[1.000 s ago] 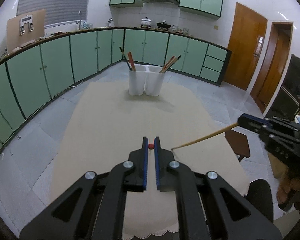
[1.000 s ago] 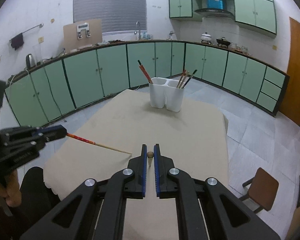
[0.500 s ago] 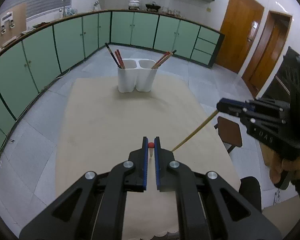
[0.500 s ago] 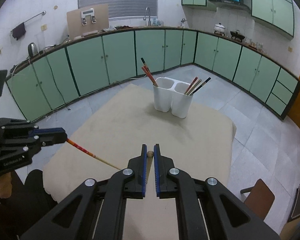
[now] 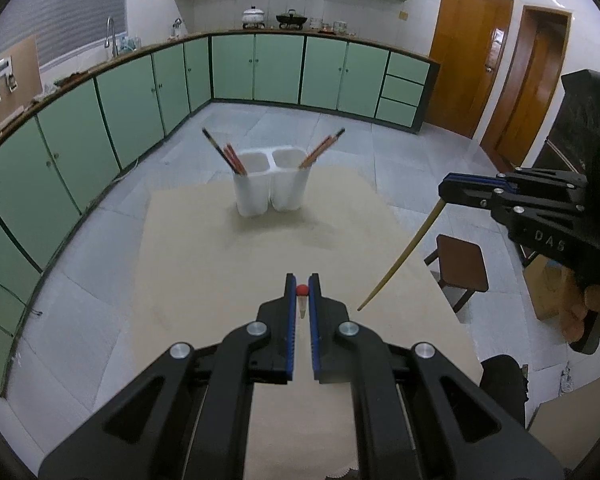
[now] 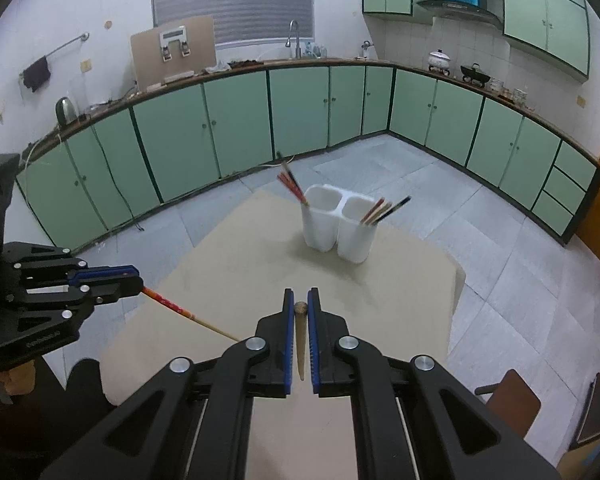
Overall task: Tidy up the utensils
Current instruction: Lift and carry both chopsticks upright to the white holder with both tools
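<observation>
A white two-cup utensil holder (image 5: 271,186) stands at the far end of the beige table (image 5: 228,264), with several chopsticks leaning out of each cup; it also shows in the right wrist view (image 6: 338,228). My left gripper (image 5: 302,290) is shut on a red-ended chopstick (image 5: 301,290), whose red shaft shows in the right wrist view (image 6: 180,310). My right gripper (image 6: 300,307) is shut on a plain wooden chopstick (image 6: 300,336), which hangs point down in the left wrist view (image 5: 400,260). Both are held above the table's near half.
A brown wooden stool (image 5: 460,264) stands on the floor right of the table. Green cabinets (image 5: 140,100) line the walls. Two wooden doors (image 5: 472,52) are at the back right.
Both grippers have risen and tilted downward, so the holder now looks lower and farther. The wooden chopstick in my right gripper has swung from near level to steeply point down.
</observation>
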